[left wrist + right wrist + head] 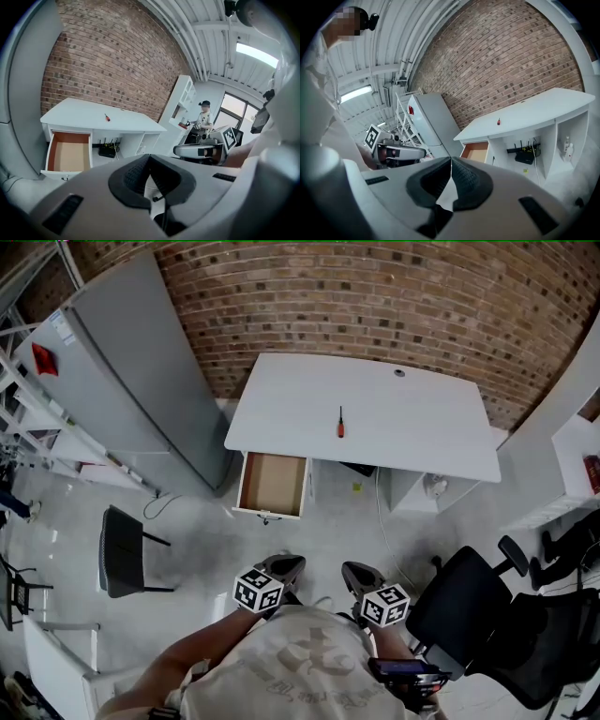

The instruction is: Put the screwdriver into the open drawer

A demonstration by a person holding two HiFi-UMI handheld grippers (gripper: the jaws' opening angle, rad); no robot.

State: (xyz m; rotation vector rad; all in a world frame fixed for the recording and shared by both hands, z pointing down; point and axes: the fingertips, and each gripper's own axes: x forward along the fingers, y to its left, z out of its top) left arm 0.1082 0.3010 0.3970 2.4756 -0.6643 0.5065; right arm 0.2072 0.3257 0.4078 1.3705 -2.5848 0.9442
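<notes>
A small screwdriver (pixel 340 424) with a red handle lies near the middle of the white desk (pixel 422 437). It also shows as a red speck on the desk top in the left gripper view (pixel 107 118) and in the right gripper view (pixel 498 122). Under the desk's left end a wooden drawer (pixel 273 483) stands pulled out and empty. Both grippers hang close to my body, well short of the desk. My left gripper (pixel 284 567) is shut with nothing in it, its pads meeting (pixel 149 157). Beside it my right gripper (pixel 357 574) is shut and empty too (pixel 451 159).
A grey cabinet (pixel 141 371) stands left of the desk against the brick wall. A black office chair (pixel 478 606) is at my right, a small black stand (pixel 127 554) at my left. A person (pixel 203 118) stands by white shelves far off.
</notes>
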